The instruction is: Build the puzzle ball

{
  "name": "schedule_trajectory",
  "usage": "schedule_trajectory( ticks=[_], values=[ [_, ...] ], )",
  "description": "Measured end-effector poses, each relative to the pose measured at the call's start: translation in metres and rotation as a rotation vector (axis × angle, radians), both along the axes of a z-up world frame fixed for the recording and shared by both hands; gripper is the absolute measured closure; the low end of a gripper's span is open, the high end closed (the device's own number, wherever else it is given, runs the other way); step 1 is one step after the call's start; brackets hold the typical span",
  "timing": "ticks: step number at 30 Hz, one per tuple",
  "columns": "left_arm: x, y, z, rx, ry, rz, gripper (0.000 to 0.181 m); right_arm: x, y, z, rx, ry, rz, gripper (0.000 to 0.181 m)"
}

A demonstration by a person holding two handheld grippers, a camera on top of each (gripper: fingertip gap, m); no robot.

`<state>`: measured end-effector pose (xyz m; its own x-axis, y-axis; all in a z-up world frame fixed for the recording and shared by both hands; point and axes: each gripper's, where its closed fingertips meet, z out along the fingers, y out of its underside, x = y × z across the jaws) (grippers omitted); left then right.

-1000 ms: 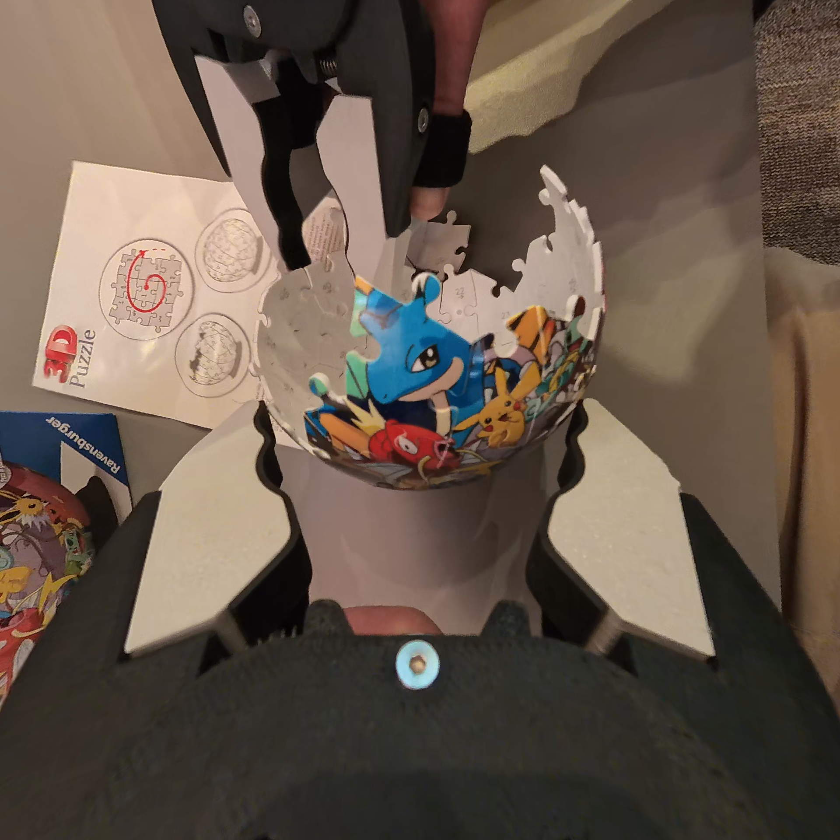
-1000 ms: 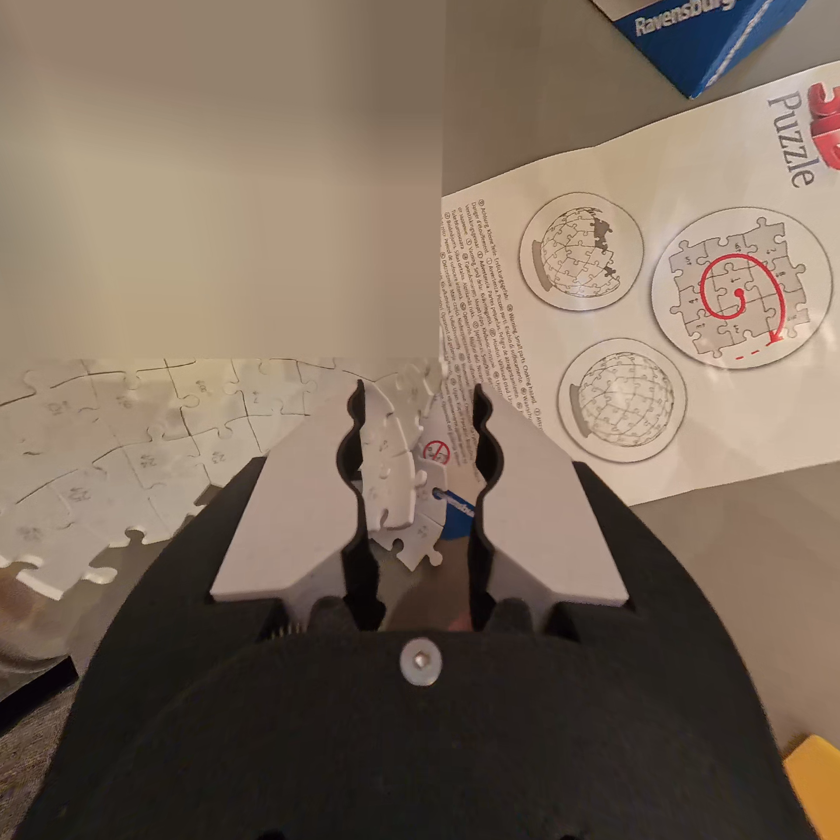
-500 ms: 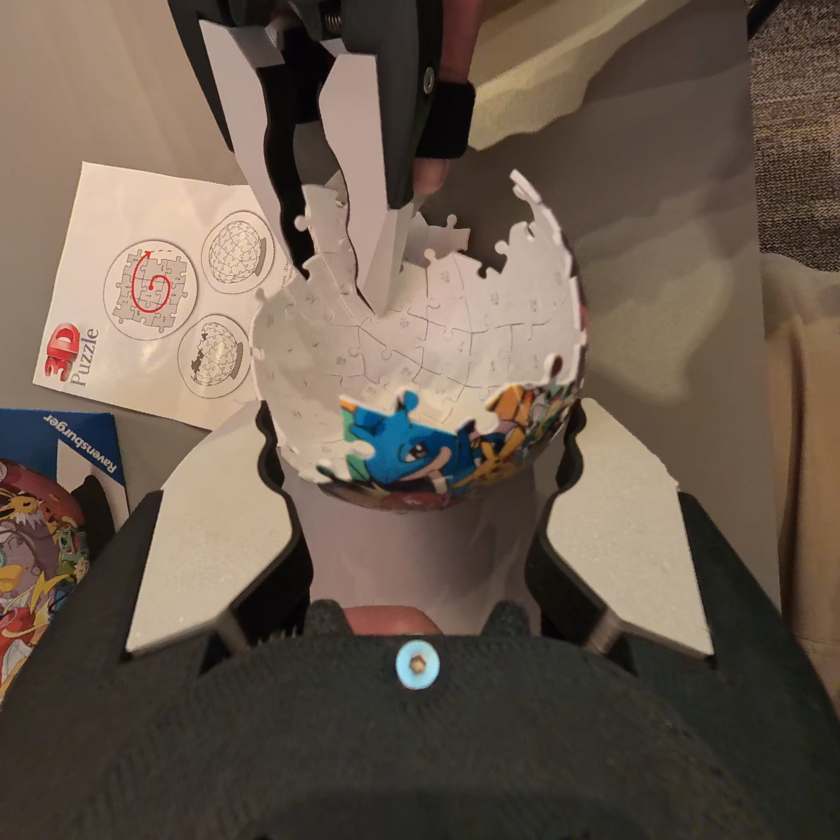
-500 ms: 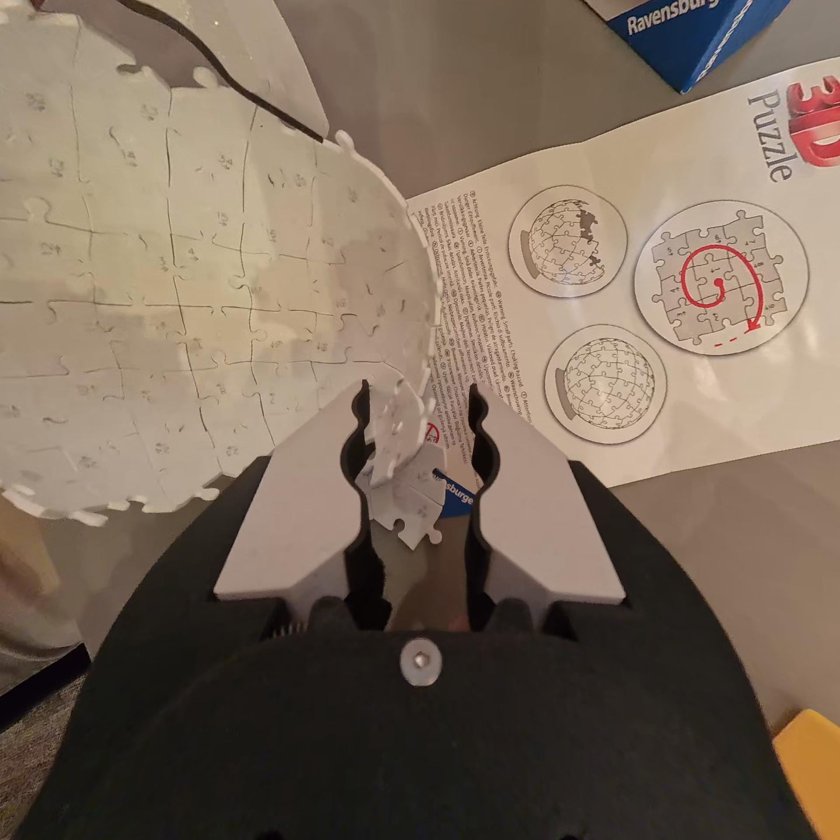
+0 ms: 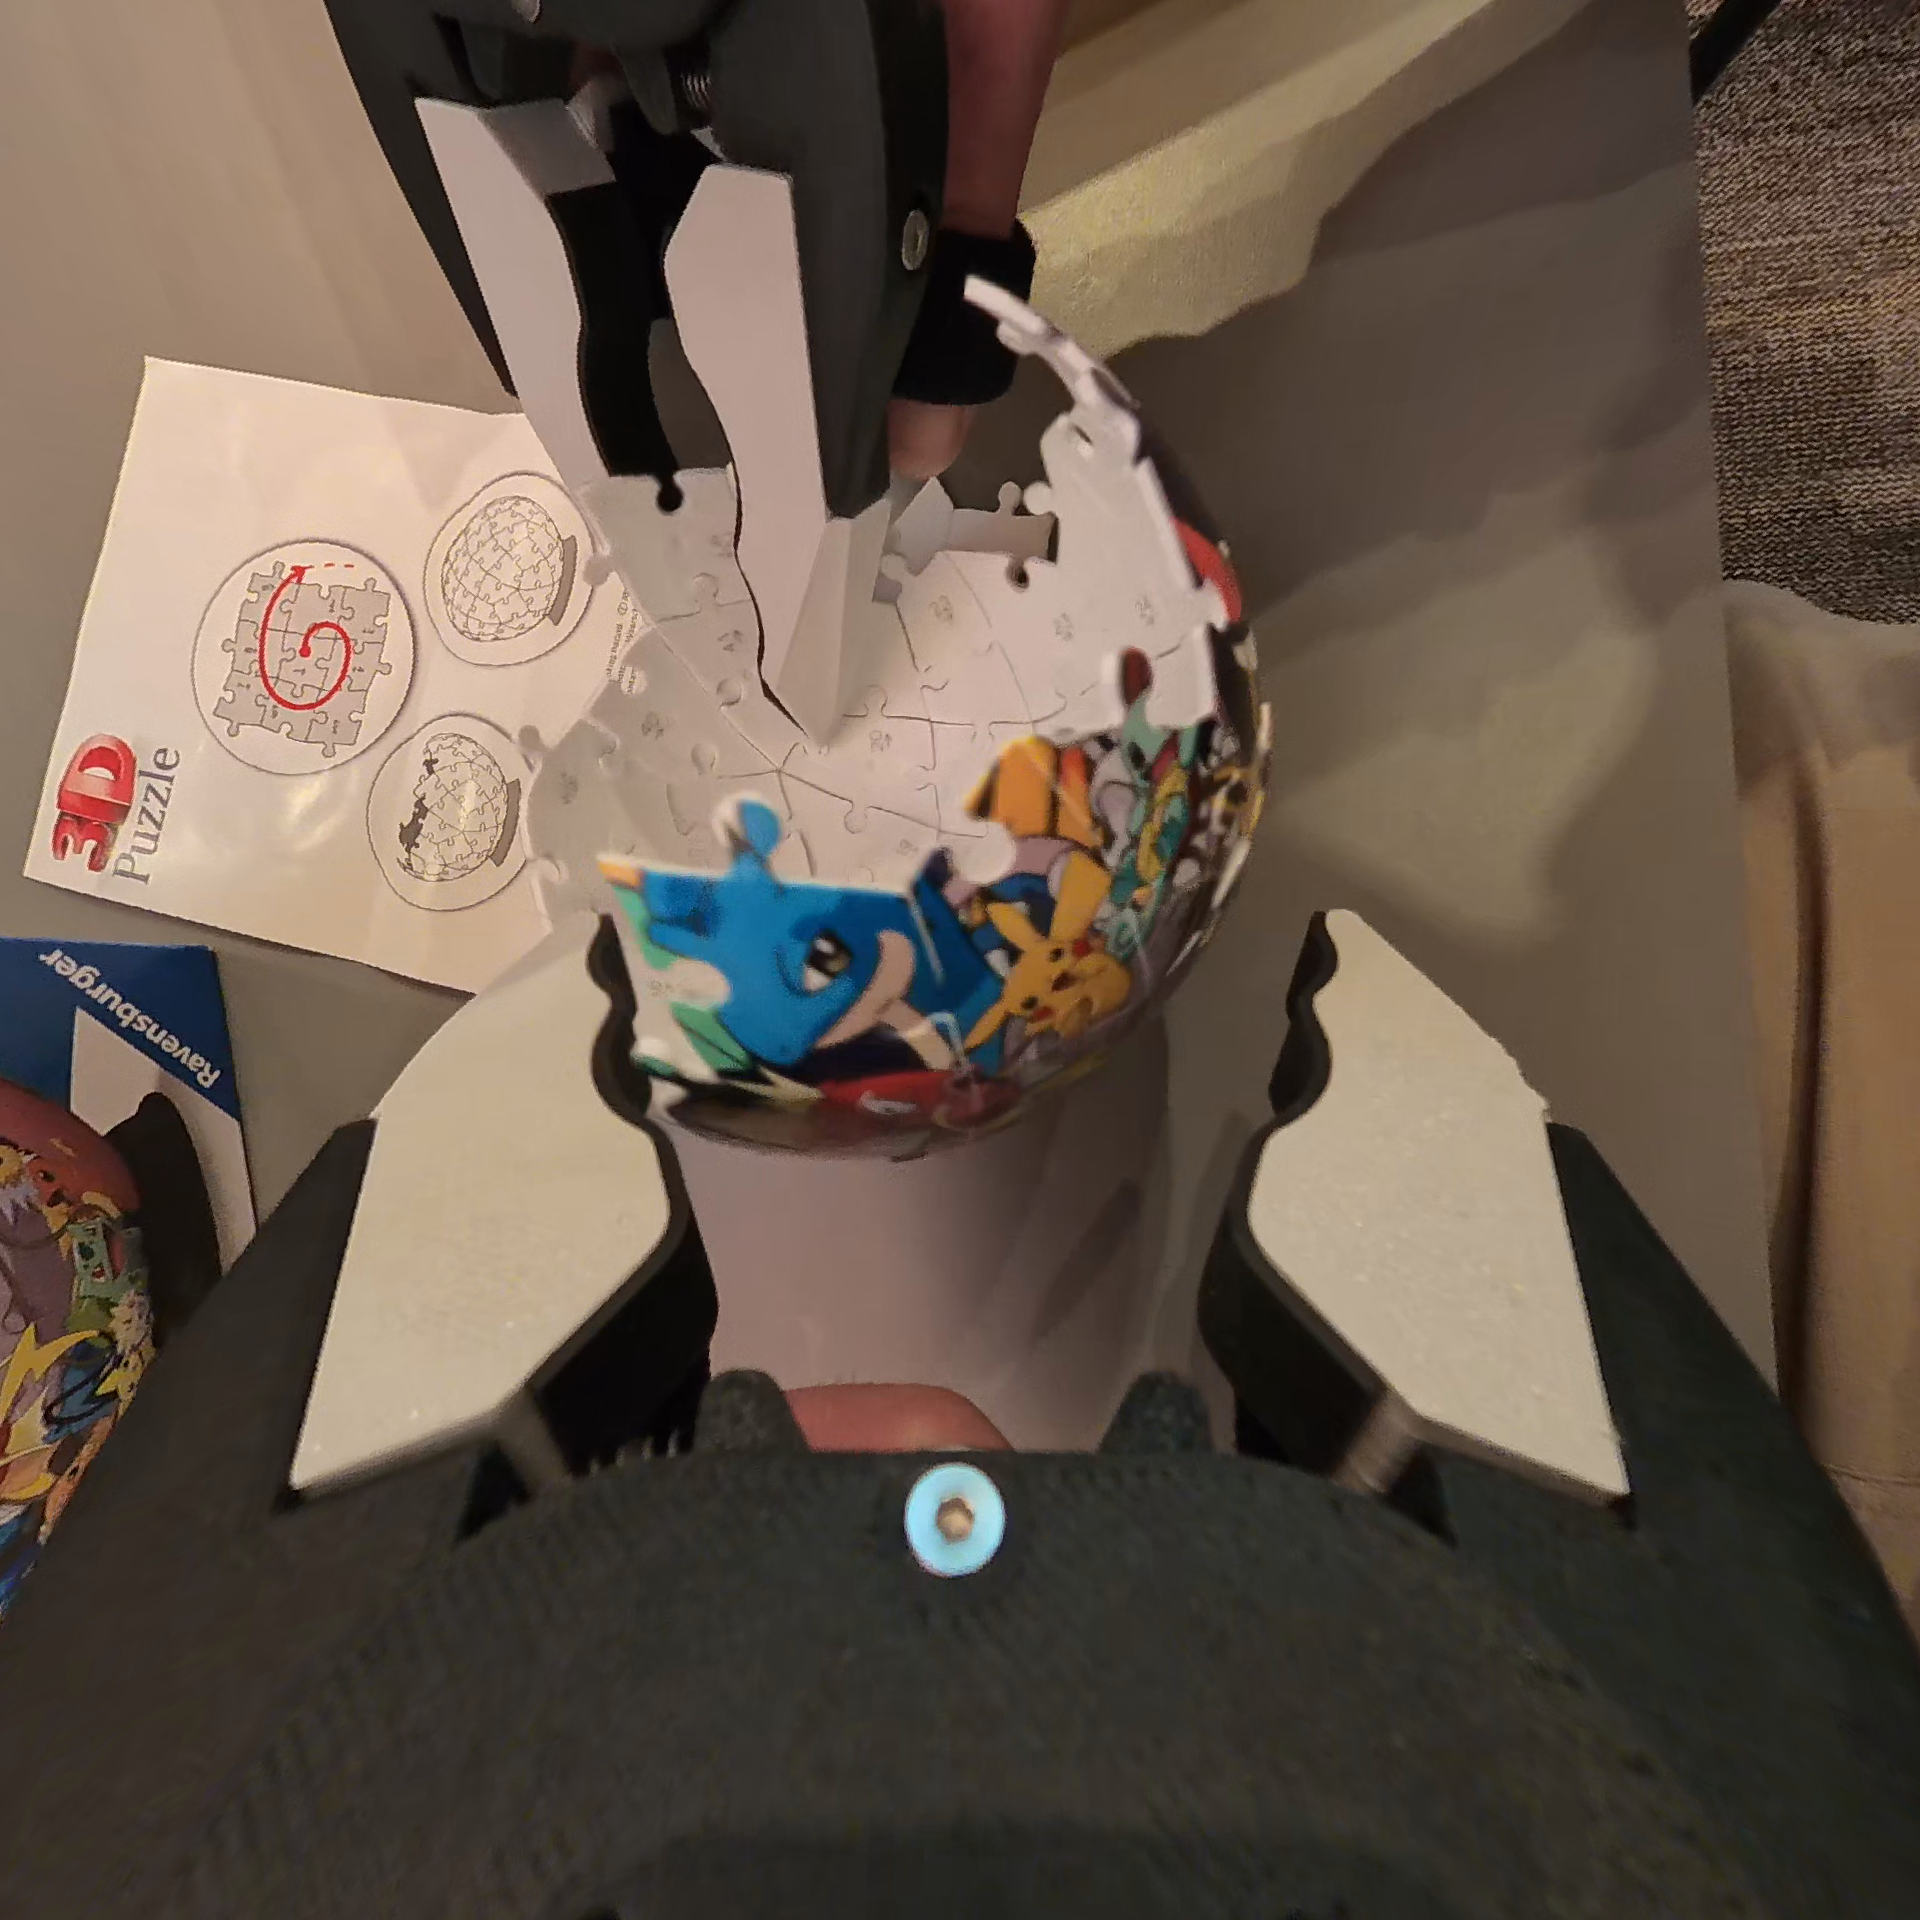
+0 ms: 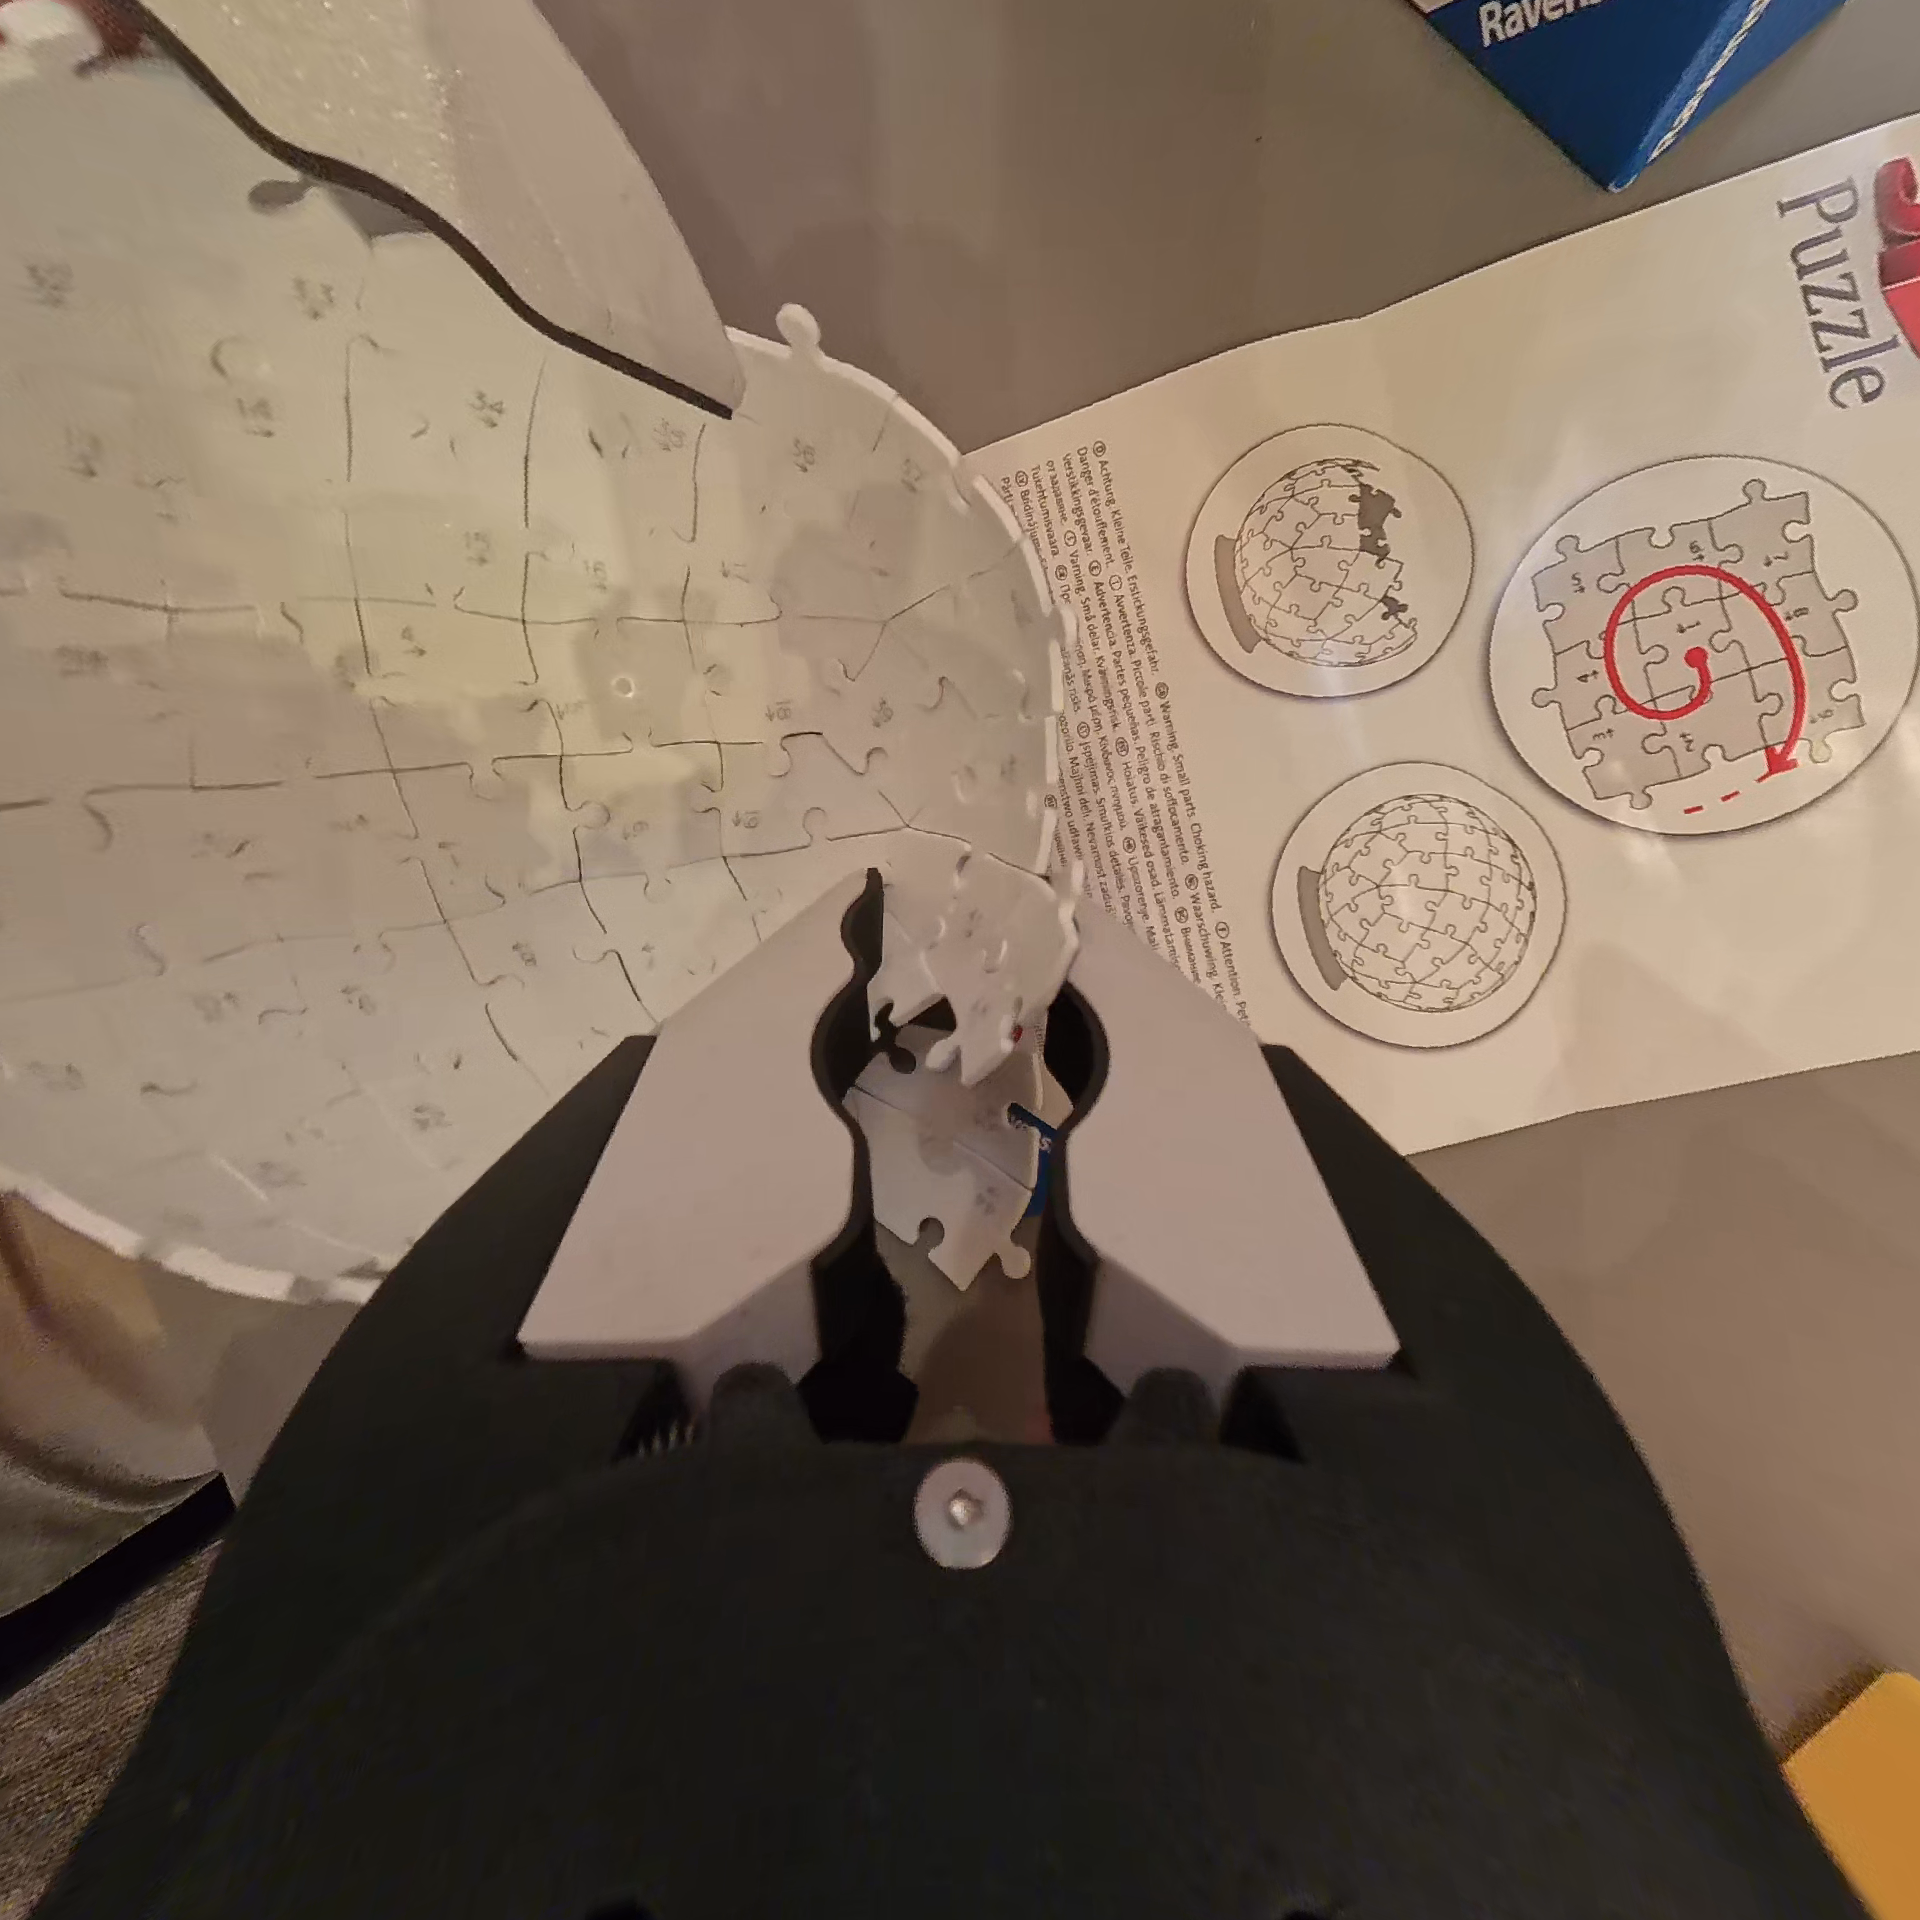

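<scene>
Left tongs point(image 5: 956, 997) wide around half-built puzzle ball point(image 5: 935, 831) | right tongs point(image 6: 971, 914) clamp its rim (yellow object point(image 6: 1860, 1808) right-view only)

This looks like a home, likely a living room. A plain grey table point(image 5: 1455, 727) carries leisure things: a folded puzzle instruction leaflet point(image 6: 1558, 779) and a blue puzzle box point(image 5: 125, 1143) at its left edge. Beyond its right edge lie grey carpet point(image 5: 1808, 260) and beige fabric point(image 5: 1829, 1039).
</scene>
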<state>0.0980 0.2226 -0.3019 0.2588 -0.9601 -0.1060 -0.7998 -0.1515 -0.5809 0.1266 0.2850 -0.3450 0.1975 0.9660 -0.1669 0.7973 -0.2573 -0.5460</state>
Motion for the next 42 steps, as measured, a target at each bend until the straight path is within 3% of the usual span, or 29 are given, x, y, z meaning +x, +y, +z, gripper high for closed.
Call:
schedule_trajectory(
  ticks=[12, 22, 28, 42],
  values=[
    [-0.006, -0.004, 0.004, 0.009, -0.058, 0.013, 0.065, -0.005, -0.001, 0.008, -0.01, 0.044, -0.026, 0.15],
    [-0.023, -0.006, 0.027, -0.015, -0.13, -0.004, 0.064, -0.014, -0.003, 0.017, -0.037, 0.108, -0.036, 0.163],
    [-0.027, 0.011, 0.043, -0.028, -0.223, 0.034, 0.072, -0.019, -0.002, 0.022, -0.037, 0.124, -0.035, 0.177],
    [-0.027, 0.018, 0.05, -0.235, -0.424, 0.025, 0.076, -0.024, 0.0, 0.025, -0.066, 0.149, -0.035, 0.179]
  ],
)
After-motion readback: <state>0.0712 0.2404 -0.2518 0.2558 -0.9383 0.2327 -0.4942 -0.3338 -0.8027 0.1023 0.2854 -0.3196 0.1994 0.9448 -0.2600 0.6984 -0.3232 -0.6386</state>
